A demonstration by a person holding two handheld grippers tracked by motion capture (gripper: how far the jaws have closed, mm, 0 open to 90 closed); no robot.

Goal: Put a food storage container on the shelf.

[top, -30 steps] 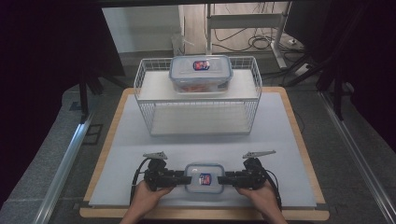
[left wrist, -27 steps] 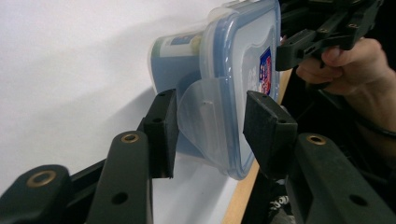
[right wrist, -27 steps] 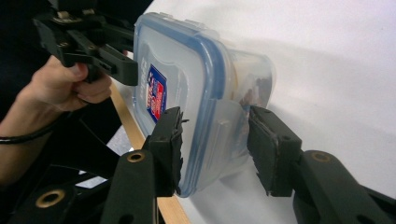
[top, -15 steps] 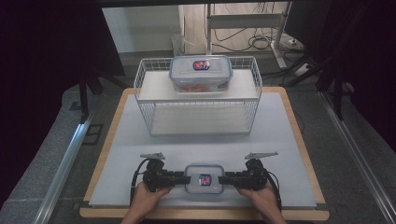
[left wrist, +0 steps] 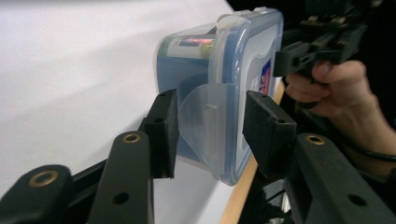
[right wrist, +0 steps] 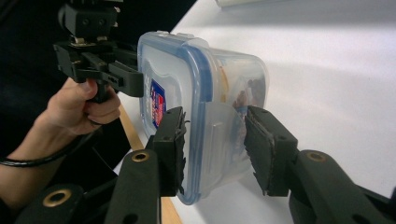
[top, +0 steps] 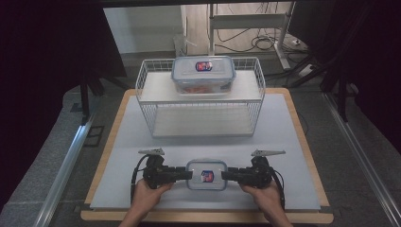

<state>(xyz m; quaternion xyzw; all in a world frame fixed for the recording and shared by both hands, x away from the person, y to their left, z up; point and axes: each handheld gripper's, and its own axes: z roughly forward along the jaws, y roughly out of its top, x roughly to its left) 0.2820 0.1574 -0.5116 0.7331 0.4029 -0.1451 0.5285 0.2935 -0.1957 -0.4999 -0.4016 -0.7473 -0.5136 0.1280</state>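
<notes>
Clear plastic box (top: pixel 205 174) with a blue-rimmed lid, lying flat near the middle of the front edge of the white surface (top: pixel 293 132), held from both ends. The left claw (top: pixel 189 174) is clenched on the box's left end and the right claw (top: pixel 223 175) on its right end. In each gripper view one pad lies against the lid and the other against the base, with the end latch flap between them. Compared with a second ago, the box lies at the same spot and the person's left hand (top: pixel 149 196) and right hand (top: pixel 265 196) have hardly shifted; the only change is a slight tightening of both claws onto the ends. This suggests that the two-sided grip is now settled and the box is ready to be lifted, although it appears not yet raised. A second, similar box (top: pixel 203 74) sits on the upper shelf of the wire basket (top: pixel 146 94) toward the back edge, well apart. The basket's lower shelf looks free and is probably the destination.
</notes>
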